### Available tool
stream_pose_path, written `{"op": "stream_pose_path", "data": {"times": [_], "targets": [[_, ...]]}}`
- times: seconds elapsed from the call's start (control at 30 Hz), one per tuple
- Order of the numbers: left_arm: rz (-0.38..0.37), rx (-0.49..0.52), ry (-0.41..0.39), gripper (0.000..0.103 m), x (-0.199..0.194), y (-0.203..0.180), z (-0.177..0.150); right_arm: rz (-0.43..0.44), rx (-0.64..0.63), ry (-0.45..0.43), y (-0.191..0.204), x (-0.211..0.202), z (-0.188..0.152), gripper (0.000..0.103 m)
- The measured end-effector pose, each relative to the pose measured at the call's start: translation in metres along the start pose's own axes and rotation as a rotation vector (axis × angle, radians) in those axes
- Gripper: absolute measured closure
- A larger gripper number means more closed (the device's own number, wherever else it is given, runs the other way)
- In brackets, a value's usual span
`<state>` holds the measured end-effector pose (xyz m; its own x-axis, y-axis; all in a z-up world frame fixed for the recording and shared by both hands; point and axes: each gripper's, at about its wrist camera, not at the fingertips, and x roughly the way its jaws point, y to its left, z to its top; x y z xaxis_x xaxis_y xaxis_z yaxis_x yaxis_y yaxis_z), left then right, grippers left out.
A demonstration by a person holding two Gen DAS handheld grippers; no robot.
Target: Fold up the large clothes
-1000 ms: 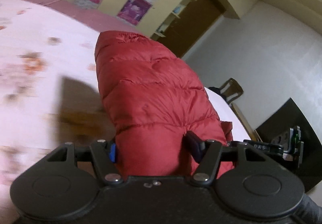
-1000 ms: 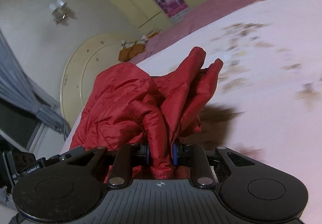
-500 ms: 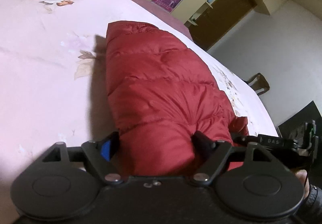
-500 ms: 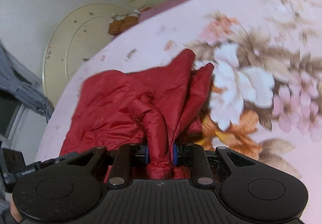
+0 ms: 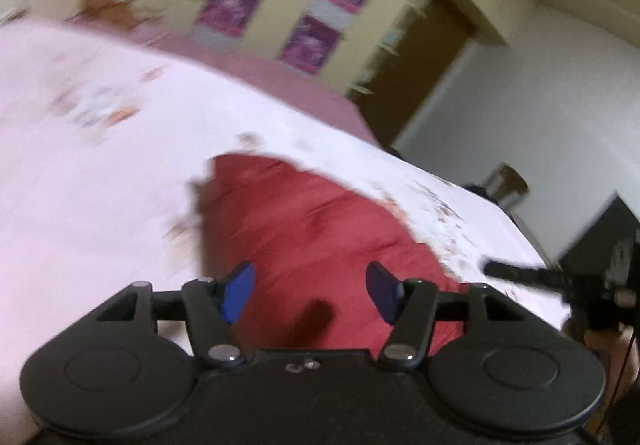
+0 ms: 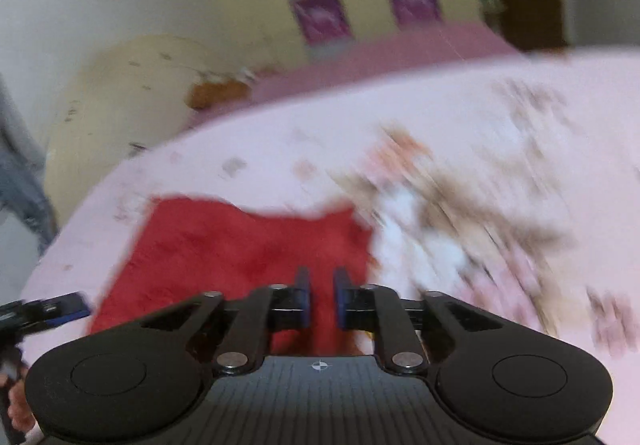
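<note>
A red quilted jacket [image 5: 320, 229] lies flat on the pink flowered bedspread [image 5: 100, 173]. My left gripper [image 5: 311, 292] hovers over its near end, and its jaws are closing with only air between the blue pads [image 5: 239, 291]. In the right wrist view the jacket [image 6: 240, 245] spreads out ahead and to the left. My right gripper [image 6: 321, 295] is at its near right edge and its jaws are closing to a narrow gap. Red cloth shows in that gap, but the blur hides whether the pads press on it.
Yellow cupboards with purple posters [image 5: 236, 9] stand behind the bed, beside a brown door [image 5: 412, 81]. A chair [image 5: 506, 181] and a dark cabinet [image 5: 600, 233] stand at the right. A round headboard [image 6: 120, 105] rises at the left. A hand [image 6: 16, 405] holds the other gripper.
Both grippers have drawn back from the jacket. The left jaws let go of the thick fold. The bunched fold that stood up in the right jaws is gone, and the jacket now lies flat.
</note>
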<state>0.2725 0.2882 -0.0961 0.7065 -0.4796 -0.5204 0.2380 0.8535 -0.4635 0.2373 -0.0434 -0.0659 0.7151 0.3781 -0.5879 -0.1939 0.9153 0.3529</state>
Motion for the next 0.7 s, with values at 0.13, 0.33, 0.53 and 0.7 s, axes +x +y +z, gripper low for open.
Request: {"op": "stream_pose_path", "data": {"times": [0.13,0.33,0.53,0.7], "targets": [[0.003,0.156,0.014,0.047,0.051,-0.033,0.022,0.074,-0.138,0.027,0.049,0.048,0.016,0.091],[0.076,0.171,0.120,0.049,0.116,-0.024,0.034,0.020,-0.159,0.144,0.044,0.124,0.009,0.091],[0.072,0.151,0.134,0.052,0.115,-0.015,0.030,-0.040,-0.032,0.153,-0.003,0.131,-0.002,0.091],[0.086,0.108,0.093,0.046,0.084,-0.013,0.031,-0.122,0.000,0.118,-0.022,0.097,0.004,0.091]]}}
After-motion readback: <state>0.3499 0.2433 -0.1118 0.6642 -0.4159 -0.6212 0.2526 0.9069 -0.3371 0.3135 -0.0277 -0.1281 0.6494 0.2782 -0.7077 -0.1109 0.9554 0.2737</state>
